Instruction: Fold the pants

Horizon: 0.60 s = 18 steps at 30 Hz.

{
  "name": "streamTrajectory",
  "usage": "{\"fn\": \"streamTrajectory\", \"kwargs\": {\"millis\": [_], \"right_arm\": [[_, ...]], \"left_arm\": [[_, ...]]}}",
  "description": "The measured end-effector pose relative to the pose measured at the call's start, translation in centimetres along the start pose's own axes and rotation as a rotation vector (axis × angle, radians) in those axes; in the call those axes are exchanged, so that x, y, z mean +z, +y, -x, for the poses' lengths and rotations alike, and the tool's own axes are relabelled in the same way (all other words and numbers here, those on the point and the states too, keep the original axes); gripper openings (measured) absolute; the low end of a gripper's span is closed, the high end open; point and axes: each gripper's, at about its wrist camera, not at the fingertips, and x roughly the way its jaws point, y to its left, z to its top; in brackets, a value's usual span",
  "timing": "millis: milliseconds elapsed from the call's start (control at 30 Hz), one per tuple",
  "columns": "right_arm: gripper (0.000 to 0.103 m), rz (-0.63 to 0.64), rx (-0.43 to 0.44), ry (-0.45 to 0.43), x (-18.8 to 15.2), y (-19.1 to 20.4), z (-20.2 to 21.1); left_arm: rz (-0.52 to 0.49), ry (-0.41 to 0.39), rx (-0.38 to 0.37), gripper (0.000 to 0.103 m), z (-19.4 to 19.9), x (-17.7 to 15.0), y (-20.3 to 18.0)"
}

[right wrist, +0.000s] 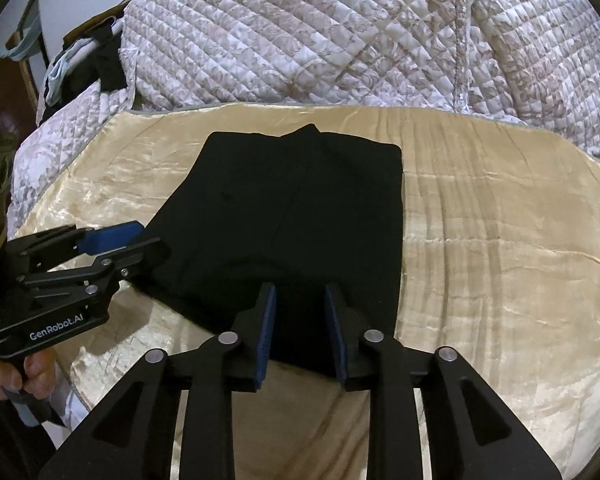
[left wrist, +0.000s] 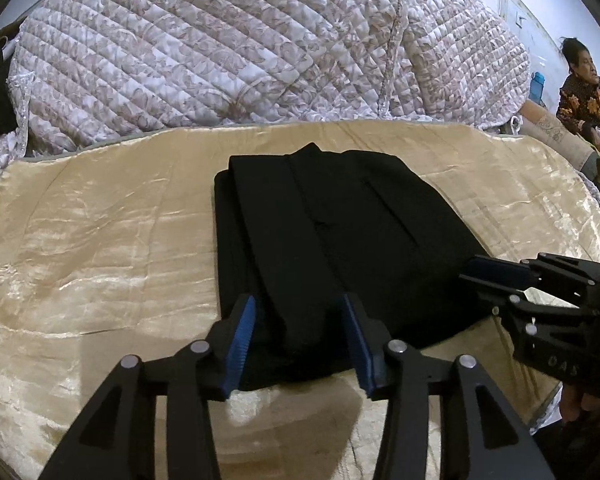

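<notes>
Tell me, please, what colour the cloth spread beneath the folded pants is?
Shiny pale gold, a crinkled satin-like cloth; the right wrist view shows it best.

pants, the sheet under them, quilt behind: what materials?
Pants: matte black woven cloth, maybe suiting; no sheen, crisp flat folds. Sheet: glossy gold fabric, satin or crushed velvet by look; bright crinkled highlights. Quilt: padded printed textile, probably cotton or polyester; stitched diamond grid, puffy cells.

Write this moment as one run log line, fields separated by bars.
black pants: folded on beige sheet | left tongs: open, at near edge | right tongs: open, at near edge
</notes>
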Motion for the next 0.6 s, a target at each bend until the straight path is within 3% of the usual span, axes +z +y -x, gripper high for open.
{"fn": "streamTrajectory", "kwargs": {"millis": [133, 600], "right_arm": [[0.046, 0.051, -0.005, -0.007, -0.1, 1.0, -0.1], [0.047, -0.023, -0.039, -0.036, -1.9, 0.4, 2.6]], "left_arm": [[0.038, 0.009, -0.011, 0.057, -0.4, -0.1, 0.7], [0.021, 0.035, 0.019, 0.06, 0.9, -2.1, 0.8]]}}
